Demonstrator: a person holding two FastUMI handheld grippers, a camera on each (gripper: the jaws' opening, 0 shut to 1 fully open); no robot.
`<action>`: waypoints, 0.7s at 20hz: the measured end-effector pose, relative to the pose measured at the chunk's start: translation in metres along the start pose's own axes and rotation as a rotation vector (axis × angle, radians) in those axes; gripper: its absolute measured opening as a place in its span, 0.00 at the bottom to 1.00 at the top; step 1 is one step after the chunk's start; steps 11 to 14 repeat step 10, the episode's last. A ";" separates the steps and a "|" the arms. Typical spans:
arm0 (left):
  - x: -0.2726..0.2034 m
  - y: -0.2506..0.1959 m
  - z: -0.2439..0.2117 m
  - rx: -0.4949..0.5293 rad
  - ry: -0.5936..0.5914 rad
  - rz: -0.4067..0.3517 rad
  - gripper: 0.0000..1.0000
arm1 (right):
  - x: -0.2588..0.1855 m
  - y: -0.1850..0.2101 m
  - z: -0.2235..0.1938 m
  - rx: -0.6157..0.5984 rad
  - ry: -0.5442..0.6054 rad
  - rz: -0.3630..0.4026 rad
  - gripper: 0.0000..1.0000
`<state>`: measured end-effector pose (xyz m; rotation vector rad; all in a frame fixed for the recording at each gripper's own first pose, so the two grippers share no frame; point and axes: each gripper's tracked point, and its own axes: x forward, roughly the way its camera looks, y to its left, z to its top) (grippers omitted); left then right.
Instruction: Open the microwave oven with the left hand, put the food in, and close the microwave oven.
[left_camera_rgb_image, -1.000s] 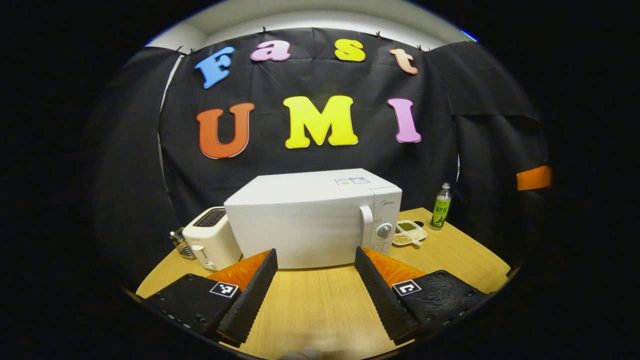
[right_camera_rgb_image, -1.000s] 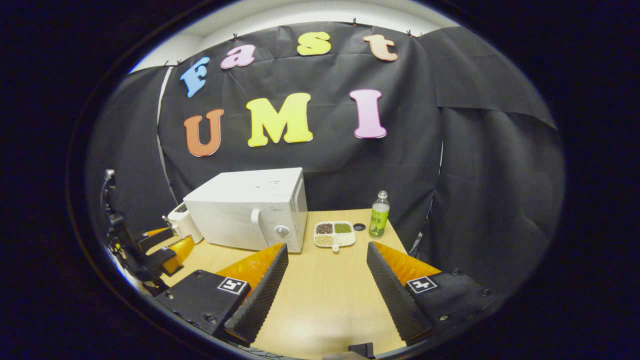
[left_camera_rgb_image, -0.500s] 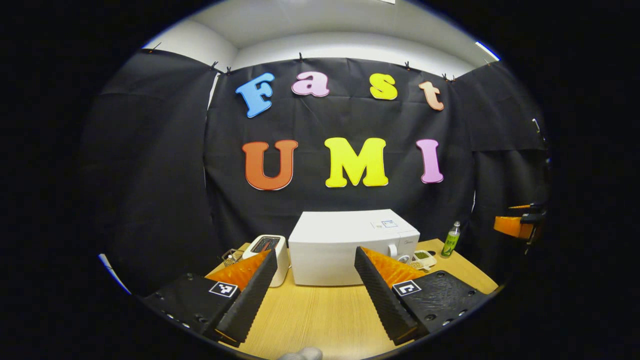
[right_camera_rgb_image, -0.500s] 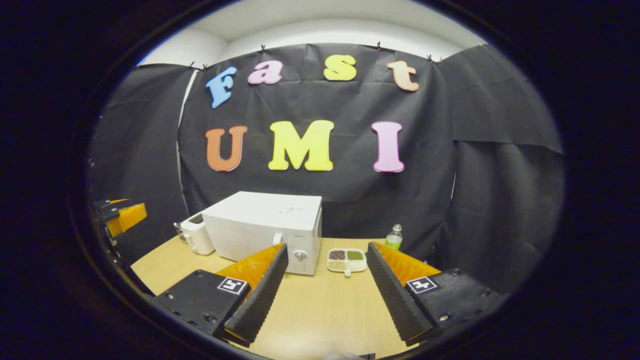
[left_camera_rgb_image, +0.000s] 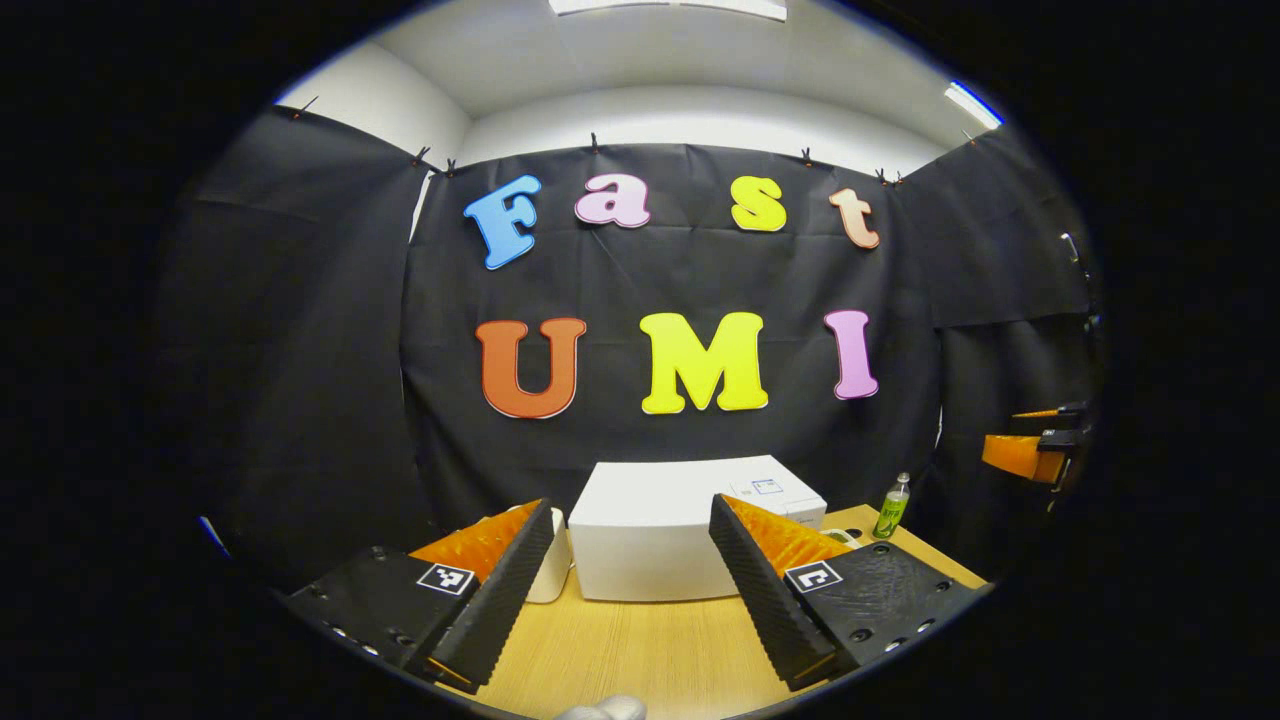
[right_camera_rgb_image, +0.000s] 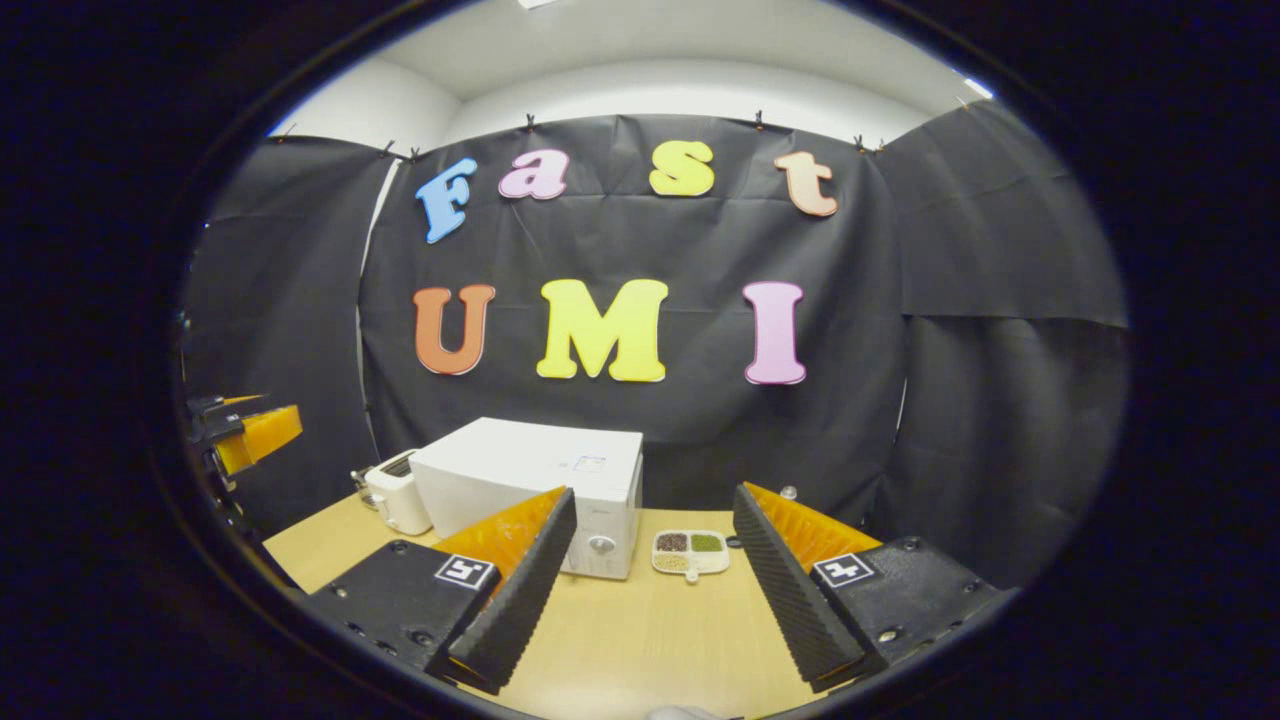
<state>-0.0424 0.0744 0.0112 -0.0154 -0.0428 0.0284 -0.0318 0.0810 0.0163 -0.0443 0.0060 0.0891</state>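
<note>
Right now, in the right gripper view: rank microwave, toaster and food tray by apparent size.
1. Microwave, clearly the largest, door closed.
2. Toaster and food tray look about equal. The toaster sits farther back, partly hidden behind the microwave, so I won't rank those two.

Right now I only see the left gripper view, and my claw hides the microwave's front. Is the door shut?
Observer: In the right gripper view, the microwave door looks shut, flush with the body.
Operator: Where is the food?
Observer: A white food tray lies on the table, just right of the microwave in that view, near its knob.
Operator: What's in it?
Observer: Three portions: dark, green and pale.
</note>
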 end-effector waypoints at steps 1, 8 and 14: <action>0.001 -0.001 0.002 0.002 -0.003 -0.002 0.97 | 0.001 -0.002 0.004 0.001 -0.009 -0.003 0.92; 0.009 -0.016 0.012 0.005 -0.023 -0.031 0.96 | 0.009 -0.015 0.007 0.036 -0.014 -0.028 0.92; 0.011 -0.020 0.012 0.004 -0.024 -0.040 0.96 | 0.009 -0.018 0.005 0.040 -0.010 -0.040 0.92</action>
